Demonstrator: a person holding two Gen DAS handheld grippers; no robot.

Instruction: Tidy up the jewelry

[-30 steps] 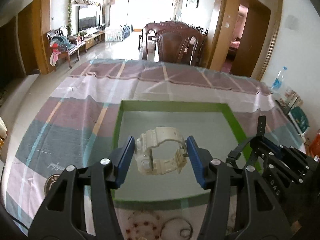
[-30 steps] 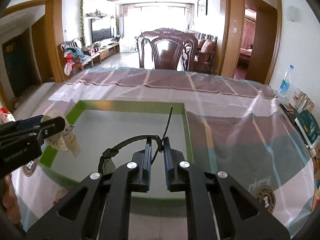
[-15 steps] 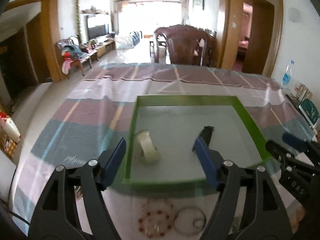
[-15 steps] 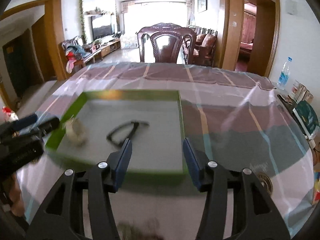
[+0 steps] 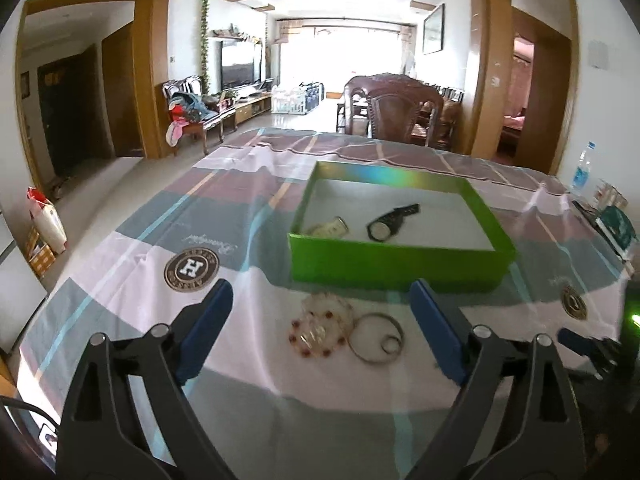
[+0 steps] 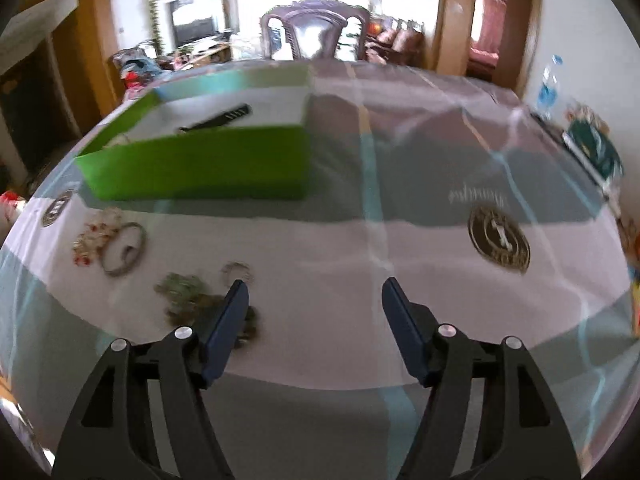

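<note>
A green box [image 5: 400, 266] stands on the table and holds a white watch [image 5: 330, 227] and a black watch [image 5: 390, 224]. In front of it lie a red-beaded bracelet [image 5: 320, 332] and a metal bangle [image 5: 375, 339] with a small ring inside. My left gripper [image 5: 320, 330] is open and empty, low over the bracelet and bangle. My right gripper [image 6: 314, 312] is open and empty over the cloth. In the right wrist view the box [image 6: 208, 164], the bracelet [image 6: 94, 240], the bangle [image 6: 122, 250] and a blurred dark-green jewelry pile [image 6: 192, 300] by the left finger show.
A striped tablecloth [image 5: 132, 248] with round logos covers the table. A water bottle [image 5: 580, 172] and books [image 5: 618, 228] sit at the right edge. A wooden chair [image 5: 396, 116] stands behind the far edge. The right gripper shows at the left wrist view's right edge [image 5: 592, 352].
Both grippers let go of their watches into the green box, opened, and pulled back toward the near edge of the table, now in front of the box above the loose jewelry.
</note>
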